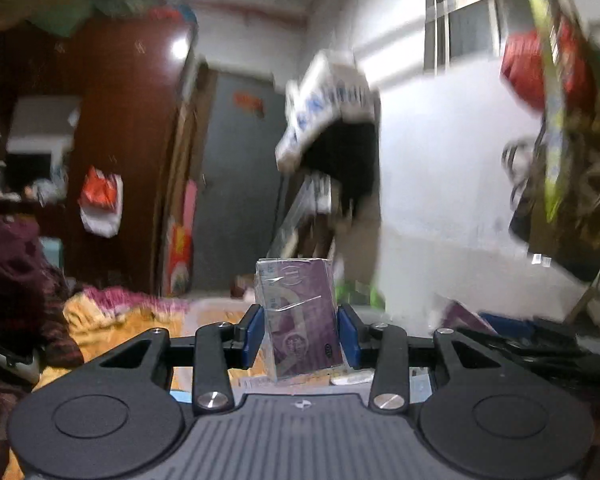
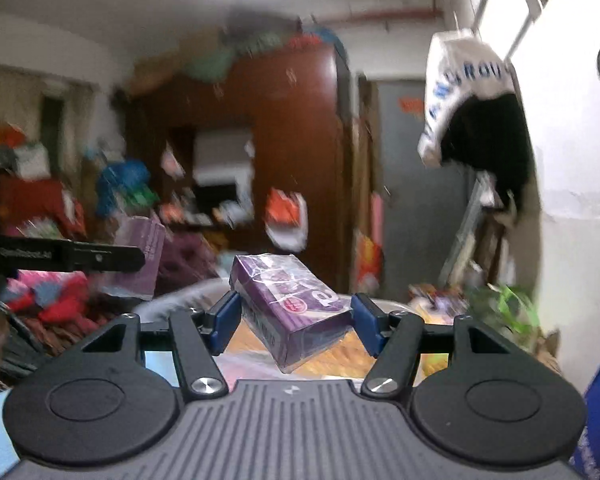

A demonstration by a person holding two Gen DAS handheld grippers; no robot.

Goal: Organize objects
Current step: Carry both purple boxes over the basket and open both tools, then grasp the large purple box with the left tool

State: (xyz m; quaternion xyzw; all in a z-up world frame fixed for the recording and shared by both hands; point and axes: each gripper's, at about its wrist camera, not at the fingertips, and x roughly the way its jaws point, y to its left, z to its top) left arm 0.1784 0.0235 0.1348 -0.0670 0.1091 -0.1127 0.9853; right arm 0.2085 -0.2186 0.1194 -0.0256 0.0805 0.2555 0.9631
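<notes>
My left gripper (image 1: 300, 332) is shut on a purple box wrapped in clear film (image 1: 300, 316), held upright in the air. My right gripper (image 2: 294, 322) is shut on a second purple wrapped box (image 2: 292, 304), which lies tilted between the blue pads (image 2: 226, 320). In the right wrist view the left gripper's black arm (image 2: 64, 258) shows at the left with its purple box (image 2: 144, 256) beside it. Both views are blurred by motion.
A bed with an orange and pink blanket (image 1: 120, 316) lies below. A dark wooden wardrobe (image 1: 112, 140) and a grey door (image 1: 240, 184) stand behind. A white bag over dark clothing (image 1: 332, 120) hangs on the white wall. Bags (image 1: 560, 120) hang at the right.
</notes>
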